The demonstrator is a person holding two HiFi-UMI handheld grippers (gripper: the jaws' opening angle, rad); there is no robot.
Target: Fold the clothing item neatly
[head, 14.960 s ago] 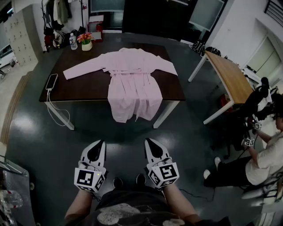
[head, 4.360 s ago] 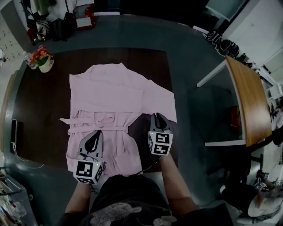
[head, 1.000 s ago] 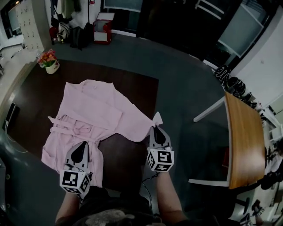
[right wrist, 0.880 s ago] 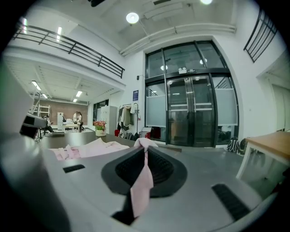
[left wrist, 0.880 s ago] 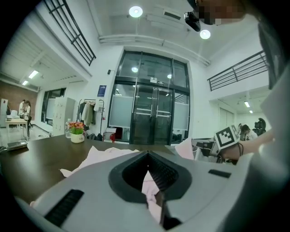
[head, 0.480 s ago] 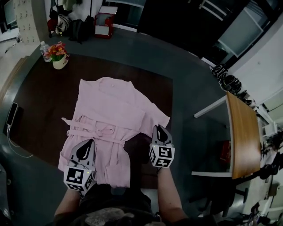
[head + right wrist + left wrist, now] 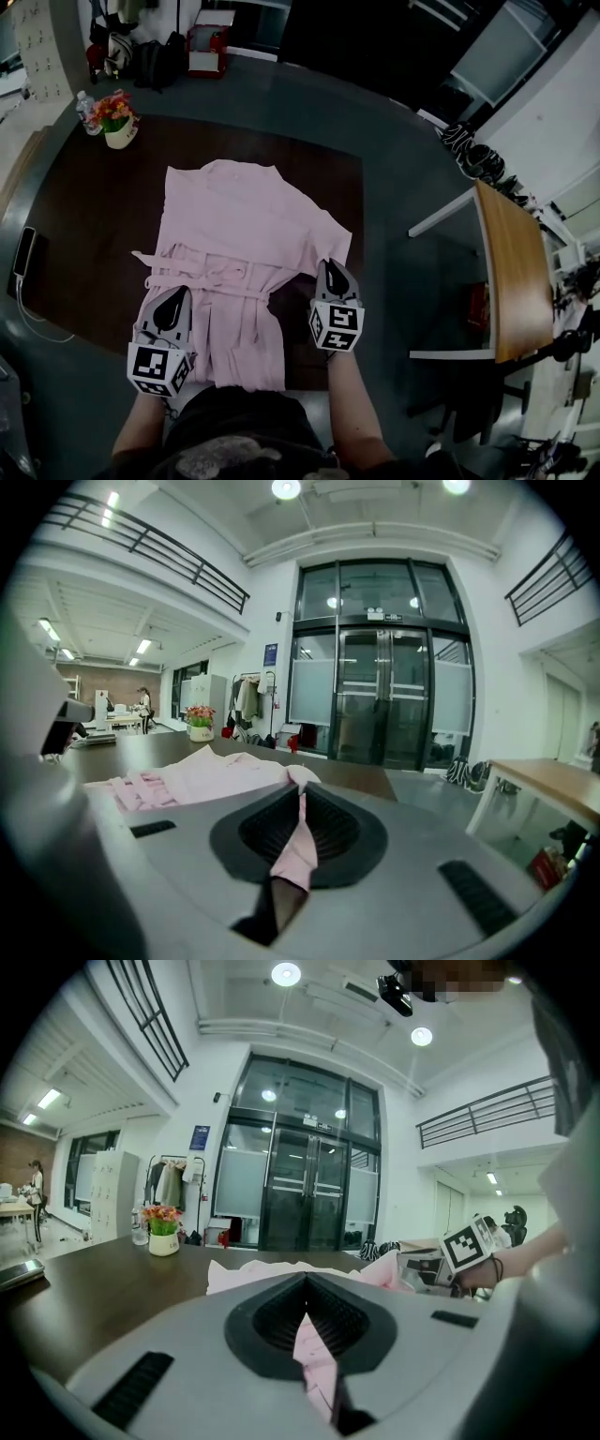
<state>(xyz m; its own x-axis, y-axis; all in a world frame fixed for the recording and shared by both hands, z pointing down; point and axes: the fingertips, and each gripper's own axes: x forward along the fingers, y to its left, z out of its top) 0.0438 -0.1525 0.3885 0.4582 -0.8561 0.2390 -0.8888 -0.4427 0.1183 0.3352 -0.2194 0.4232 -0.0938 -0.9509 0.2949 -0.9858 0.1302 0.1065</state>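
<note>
Dragged squarer since a second ago, the pink robe [image 7: 234, 234] lies on the table [image 7: 75, 216]. The left gripper [image 7: 176, 293] at 7 o'clock and right gripper [image 7: 330, 266] at 5 o'clock clamp its fabric. Straightening seems underway; next, fold the sleeve inward.

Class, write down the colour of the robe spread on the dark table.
The robe is plain pale pink. It shows best in the head view.

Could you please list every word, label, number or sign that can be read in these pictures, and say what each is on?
No text is legible.
Blue sign beside the glass doors: too small to read.
Marker cube: a square pattern, no letters.
</note>
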